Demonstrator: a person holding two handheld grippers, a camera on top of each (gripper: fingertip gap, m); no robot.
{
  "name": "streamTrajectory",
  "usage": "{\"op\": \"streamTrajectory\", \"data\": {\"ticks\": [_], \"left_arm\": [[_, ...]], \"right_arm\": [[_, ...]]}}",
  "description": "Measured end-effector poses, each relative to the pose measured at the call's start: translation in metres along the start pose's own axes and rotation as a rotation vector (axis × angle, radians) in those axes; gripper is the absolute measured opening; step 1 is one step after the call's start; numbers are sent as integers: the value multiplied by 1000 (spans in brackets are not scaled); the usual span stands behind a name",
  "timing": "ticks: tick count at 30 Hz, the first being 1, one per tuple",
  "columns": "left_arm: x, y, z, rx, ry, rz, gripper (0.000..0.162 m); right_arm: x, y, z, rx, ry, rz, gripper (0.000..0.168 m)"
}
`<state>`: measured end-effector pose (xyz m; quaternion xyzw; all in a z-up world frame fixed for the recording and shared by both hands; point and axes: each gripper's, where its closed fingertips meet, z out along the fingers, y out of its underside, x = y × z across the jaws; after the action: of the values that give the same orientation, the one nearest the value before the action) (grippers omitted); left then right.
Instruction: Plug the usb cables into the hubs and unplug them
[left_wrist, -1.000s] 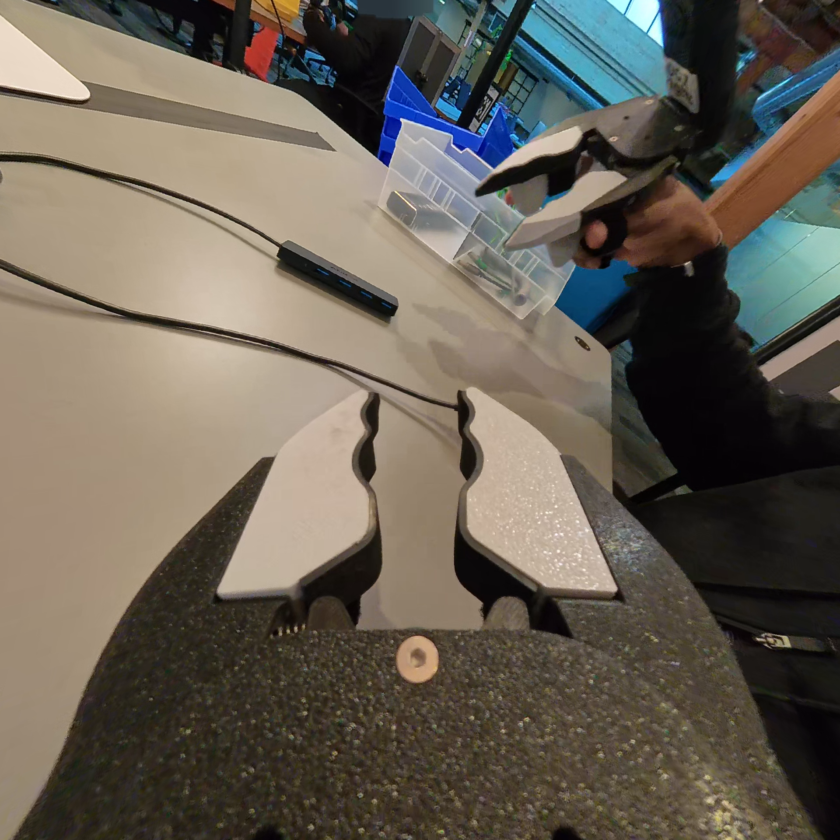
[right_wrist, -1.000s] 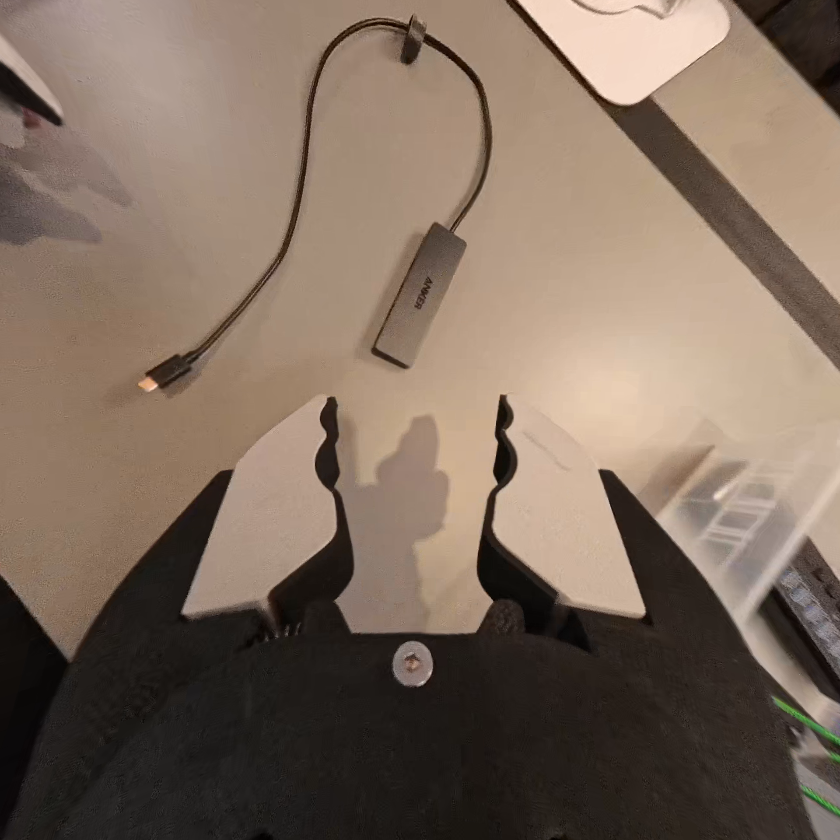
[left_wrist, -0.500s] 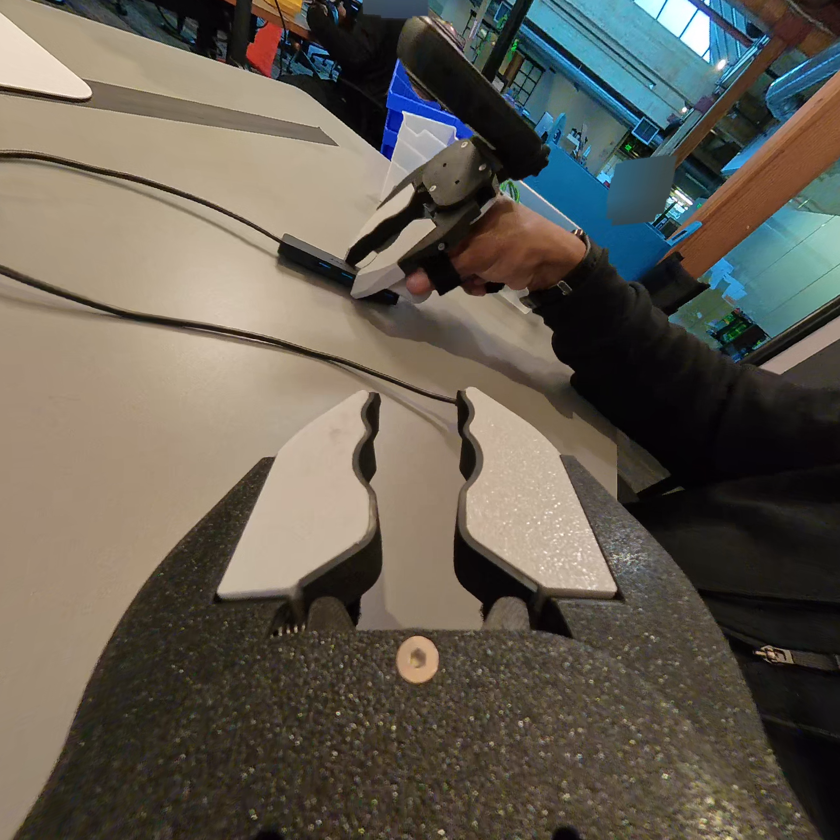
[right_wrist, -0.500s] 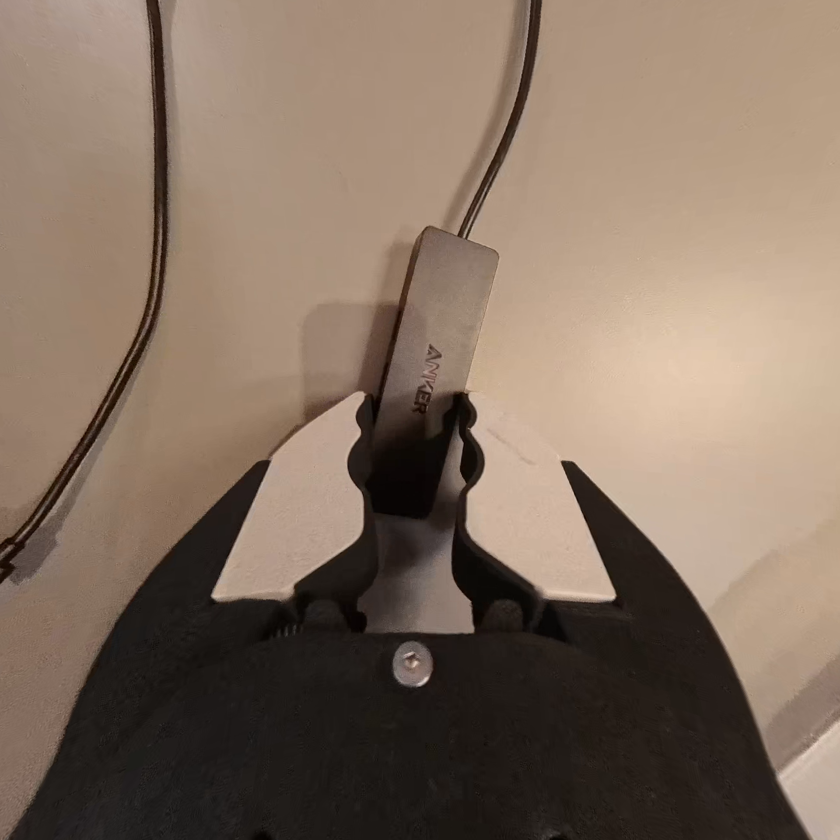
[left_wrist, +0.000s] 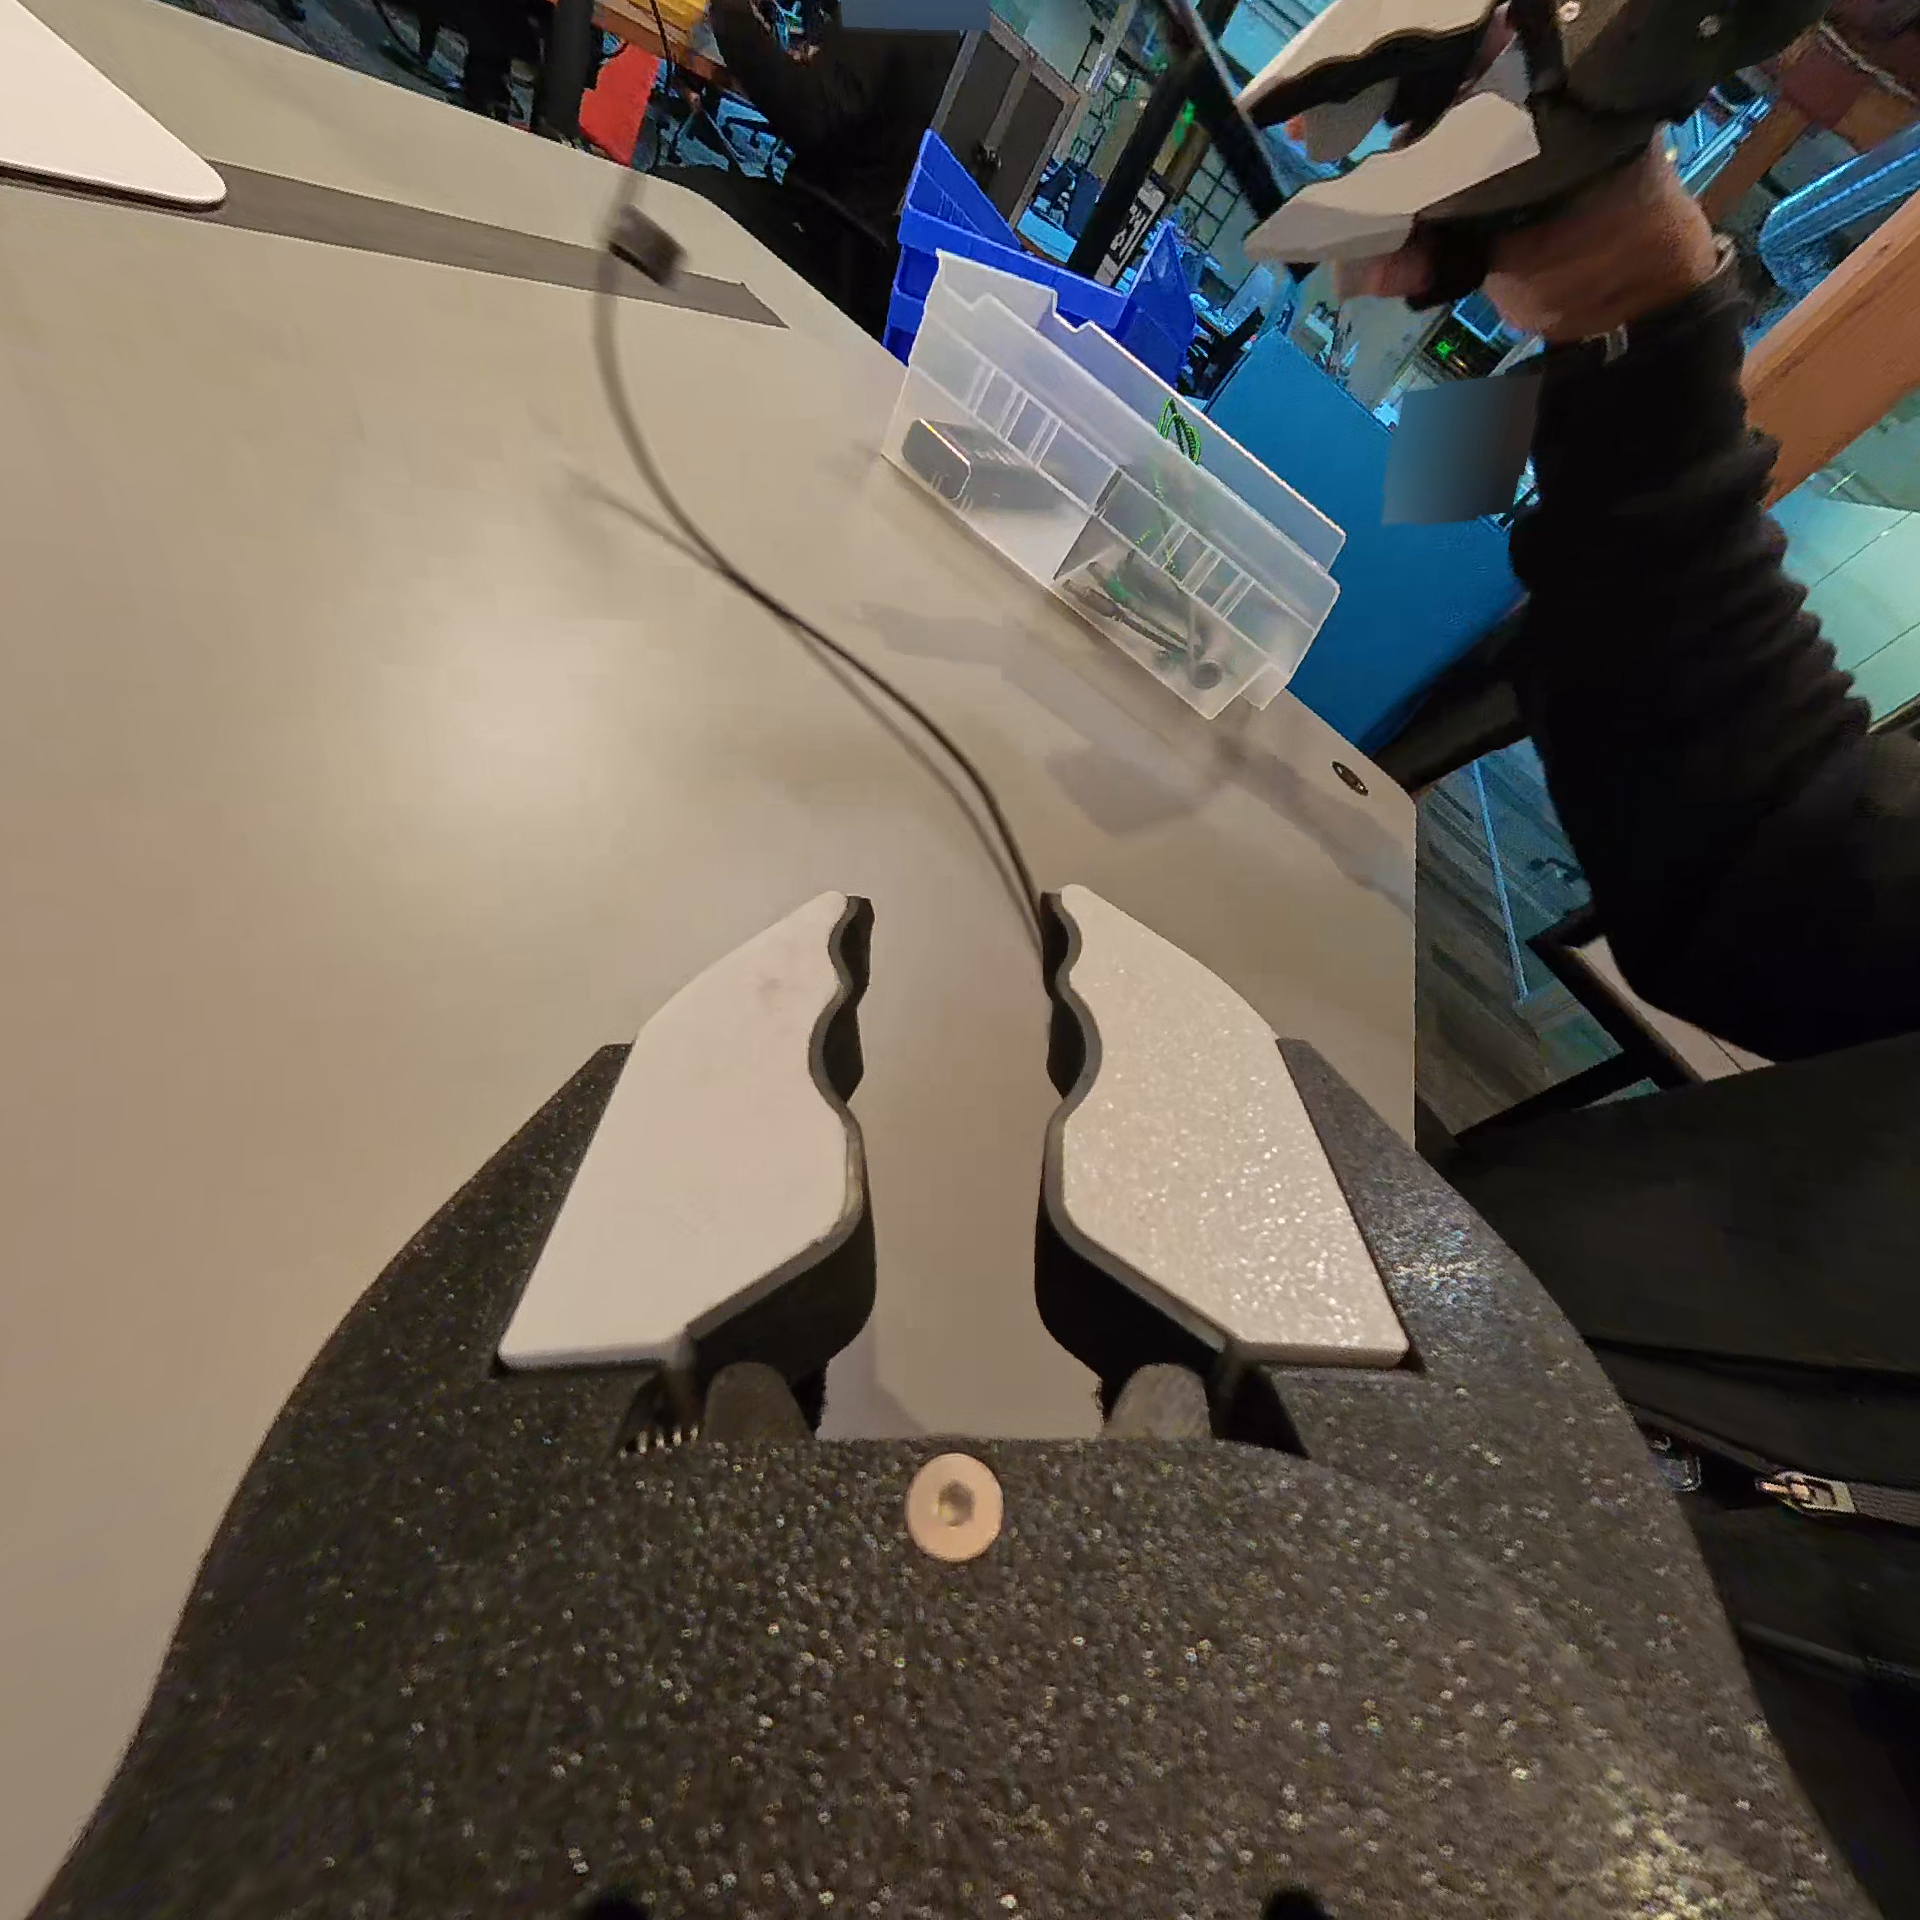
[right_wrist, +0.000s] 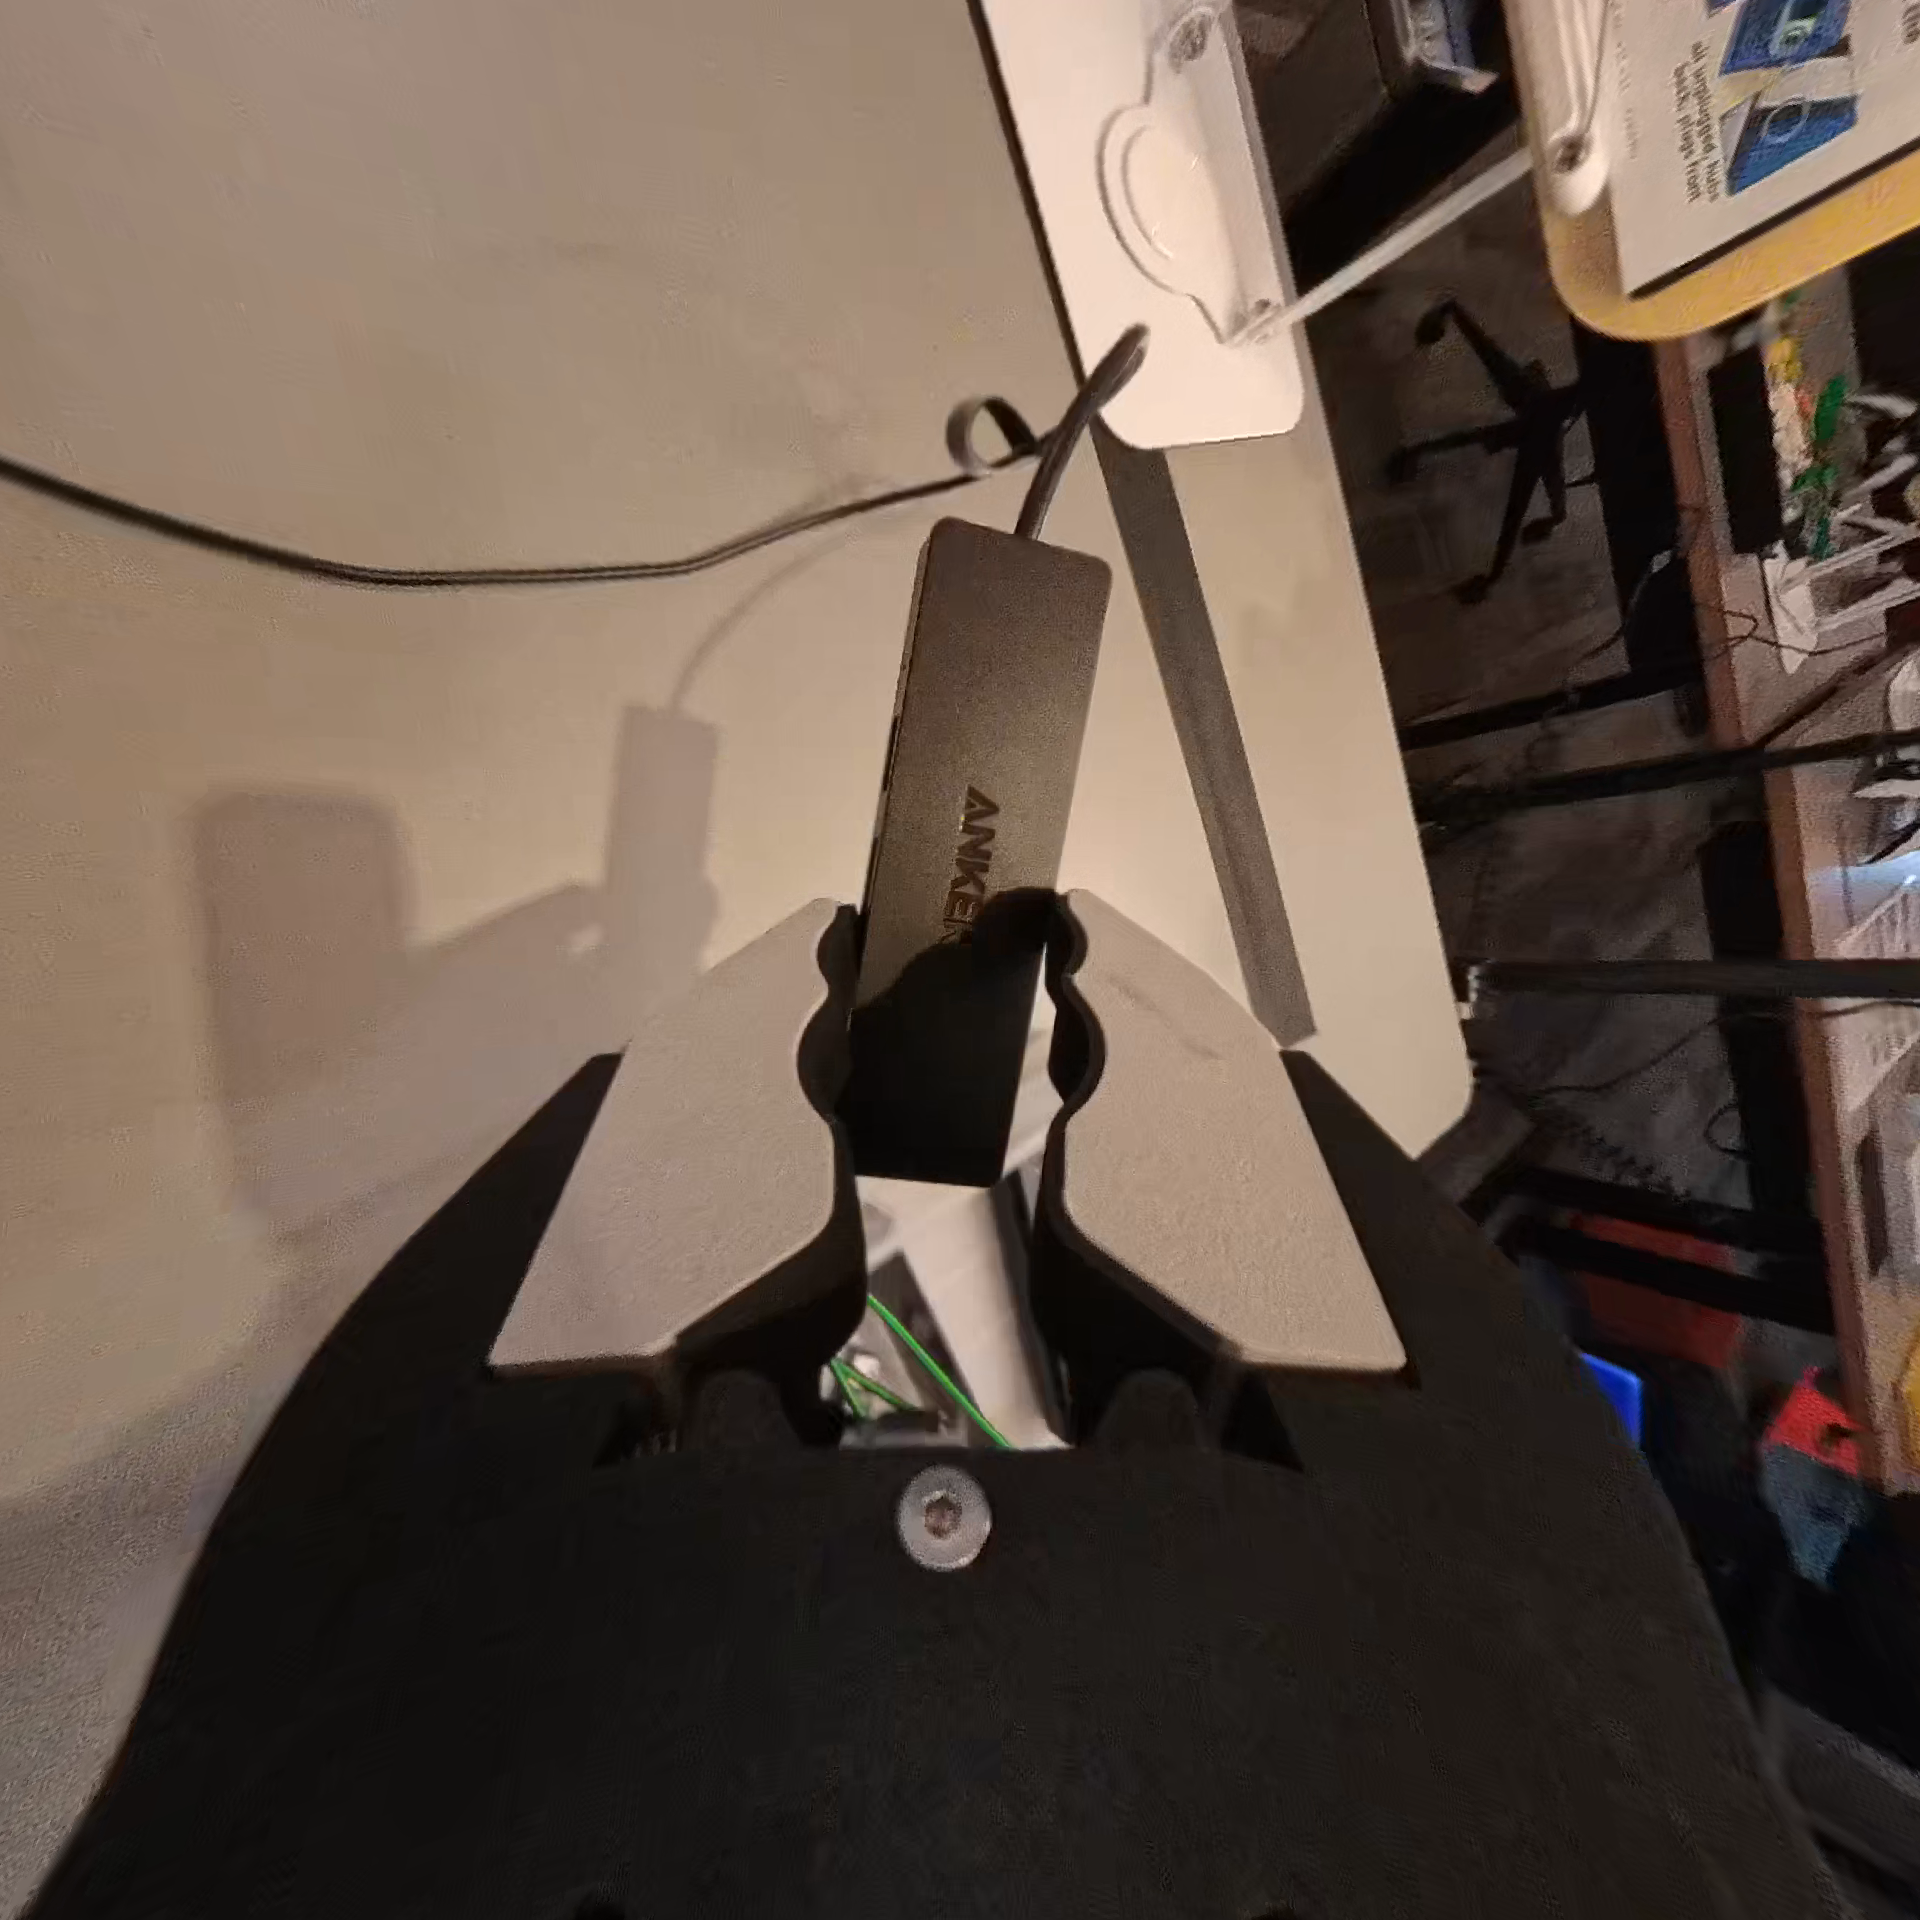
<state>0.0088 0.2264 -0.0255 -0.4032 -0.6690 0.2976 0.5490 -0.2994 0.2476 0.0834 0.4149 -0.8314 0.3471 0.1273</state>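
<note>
Right gripper (right_wrist: 951, 935) pinches hub (right_wrist: 982, 748) above the table (right_wrist: 416, 260); left gripper (left_wrist: 951, 935) spread, empty; nothing plugged yet.

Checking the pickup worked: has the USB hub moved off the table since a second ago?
Yes. The right gripper has lifted the USB hub up off the grey table; its shadow falls below it.
</note>
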Motion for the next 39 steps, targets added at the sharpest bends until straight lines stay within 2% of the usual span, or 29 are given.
{"op": "streamTrajectory", "data": {"ticks": [2, 5, 9, 12, 19, 23, 27, 29, 32, 35, 39], "left_arm": [[0, 0, 1, 1, 3, -7, 32], [-1, 1, 2, -1, 5, -16, 31], [-3, 5, 6, -18, 7, -30, 30], [-4, 5, 9, -29, 20, -42, 30], [-4, 7, 12, -44, 47, -82, 29], [-3, 6, 10, -38, 51, -78, 29], [2, 9, 10, -52, 48, -44, 29], [4, 10, 10, -54, 44, -29, 29], [7, 9, 9, -48, 52, -19, 29], [8, 10, 8, -50, 46, -10, 29], [7, 12, 7, -55, 37, -6, 30]], "right_arm": [[16, 29, -20, -10, -17, -76, 34], [42, 80, -34, -48, -37, -63, 34], [65, 150, -30, -160, -73, -13, 34], [74, 194, -12, -236, -78, 7, 34], [81, 255, 31, -392, -79, 76, 34], [84, 270, 25, -451, -73, 149, 53], [92, 254, 4, -399, -8, 205, 59], [87, 219, -3, -318, 28, 185, 58], [62, 164, -4, -300, 69, 28, 56], [6, 96, 15, -234, -6, -154, 57], [-105, 24, 57, -134, -294, -376, 61]]}}
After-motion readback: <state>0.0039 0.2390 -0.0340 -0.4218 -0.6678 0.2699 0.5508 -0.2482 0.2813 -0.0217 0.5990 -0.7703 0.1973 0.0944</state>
